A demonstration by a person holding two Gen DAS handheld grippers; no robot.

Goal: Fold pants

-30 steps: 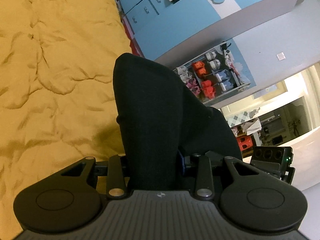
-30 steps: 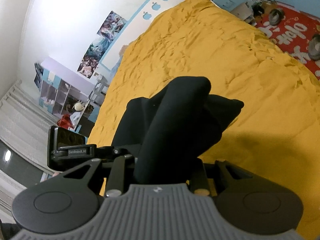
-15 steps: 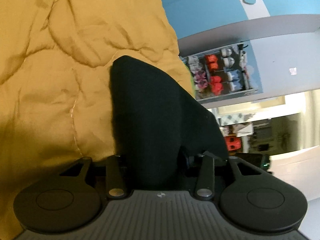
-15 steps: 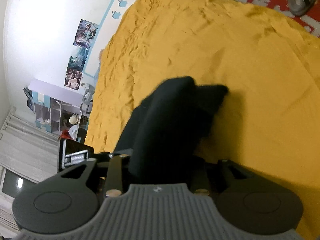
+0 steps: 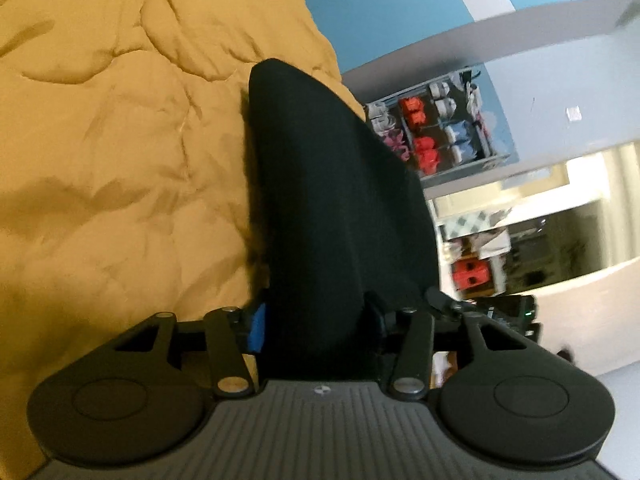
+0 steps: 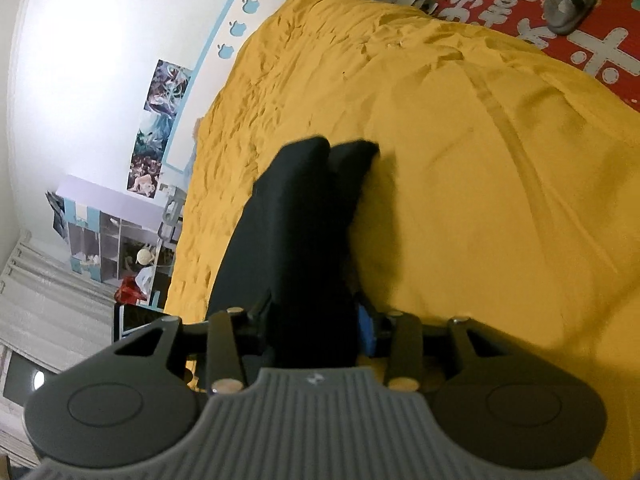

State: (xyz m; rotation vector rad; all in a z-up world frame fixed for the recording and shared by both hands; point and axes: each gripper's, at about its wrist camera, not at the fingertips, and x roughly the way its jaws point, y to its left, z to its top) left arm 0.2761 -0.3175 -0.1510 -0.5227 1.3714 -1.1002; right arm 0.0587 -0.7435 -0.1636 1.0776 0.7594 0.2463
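Note:
The black pants rise out of my left gripper, which is shut on the cloth; the cloth hides the fingertips. In the right wrist view the same pants run forward from my right gripper, also shut on the cloth, with two rounded folds side by side at the far end touching the yellow bedspread. The bedspread also fills the left of the left wrist view. The other gripper's body shows at each view's edge.
A blue wardrobe and a shelf of shoes stand beyond the bed's edge. A red rug with slippers lies on the floor past the bed. A headboard and posters are on the white wall.
Both grippers have swung and lowered with the pants. The hanging cloth has stretched out and its far end now rests on the bedspread.

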